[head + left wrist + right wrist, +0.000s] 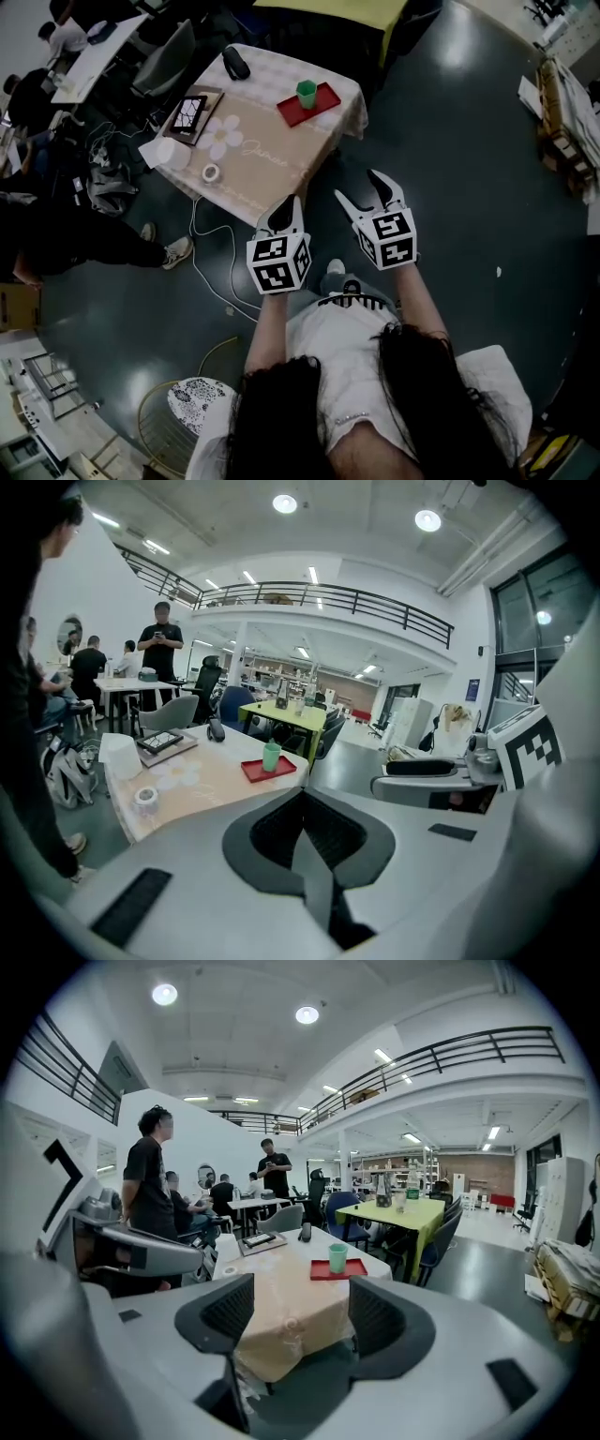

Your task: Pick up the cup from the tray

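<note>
A green cup [307,92] stands upright on a red tray [323,101] near the far right corner of a cloth-covered table [272,155]. Both grippers hang in the air short of the table's near edge, well away from the cup. My left gripper [284,217] has its jaws together with nothing between them. My right gripper [370,192] is open and empty. The left gripper view shows the cup [271,757] and tray [255,772] beyond the shut left gripper [305,794]. In the right gripper view the cup [337,1257] sits on the tray [323,1272], far past the open right gripper [300,1307].
On the table lie a tablet on a board [190,114], a tape roll [211,172], a white paper roll [172,153] and a black object [235,64]. A cable [211,262] trails on the floor by the near corner. Seated people, chairs and other tables stand to the left and behind.
</note>
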A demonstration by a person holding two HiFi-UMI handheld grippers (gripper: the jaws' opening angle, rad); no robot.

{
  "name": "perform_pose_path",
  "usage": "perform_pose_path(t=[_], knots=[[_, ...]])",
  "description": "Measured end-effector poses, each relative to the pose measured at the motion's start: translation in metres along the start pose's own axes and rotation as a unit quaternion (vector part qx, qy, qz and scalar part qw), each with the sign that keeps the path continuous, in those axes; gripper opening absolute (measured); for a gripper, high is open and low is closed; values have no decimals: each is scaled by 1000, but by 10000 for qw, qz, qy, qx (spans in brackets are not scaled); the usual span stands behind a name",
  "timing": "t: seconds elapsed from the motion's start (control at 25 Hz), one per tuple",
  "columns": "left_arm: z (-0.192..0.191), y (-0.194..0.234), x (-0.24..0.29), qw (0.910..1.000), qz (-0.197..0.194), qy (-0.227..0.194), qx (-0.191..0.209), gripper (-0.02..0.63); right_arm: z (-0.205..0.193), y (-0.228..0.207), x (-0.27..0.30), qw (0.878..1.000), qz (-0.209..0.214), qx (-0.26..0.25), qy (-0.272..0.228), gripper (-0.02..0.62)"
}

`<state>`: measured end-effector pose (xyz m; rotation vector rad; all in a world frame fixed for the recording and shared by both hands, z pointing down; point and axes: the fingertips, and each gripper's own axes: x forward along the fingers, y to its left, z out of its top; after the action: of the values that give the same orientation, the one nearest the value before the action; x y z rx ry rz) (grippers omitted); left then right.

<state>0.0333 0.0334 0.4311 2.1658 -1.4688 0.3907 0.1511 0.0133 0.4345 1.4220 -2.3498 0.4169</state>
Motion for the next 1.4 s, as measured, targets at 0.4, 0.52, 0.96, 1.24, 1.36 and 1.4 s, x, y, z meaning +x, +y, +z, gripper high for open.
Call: perform_pose_path(t=[0.4, 0.52, 0.96, 1.24, 1.36, 1.4], knots=[[13, 19, 24, 9989, 458, 33, -76, 5, 16, -20, 36, 9996, 262, 99, -23, 302], [21, 34, 33, 9981, 587, -17, -176, 5, 22, -27, 50, 9996, 264, 66, -1, 304], [51, 104, 102, 9949, 856, 202, -490, 5, 39, -64, 146, 9986, 175, 203, 449, 334], [61, 150, 145, 9934, 869, 367, -656, 5, 45, -73, 228, 9961, 197, -130, 850, 357], [66, 166, 165, 9930, 816, 456, -716, 5, 47, -80, 260, 9954, 137, -156, 934, 357], [67, 171, 172, 9930, 795, 490, -720, 5, 47, -82, 271, 9950, 118, -189, 977, 357]])
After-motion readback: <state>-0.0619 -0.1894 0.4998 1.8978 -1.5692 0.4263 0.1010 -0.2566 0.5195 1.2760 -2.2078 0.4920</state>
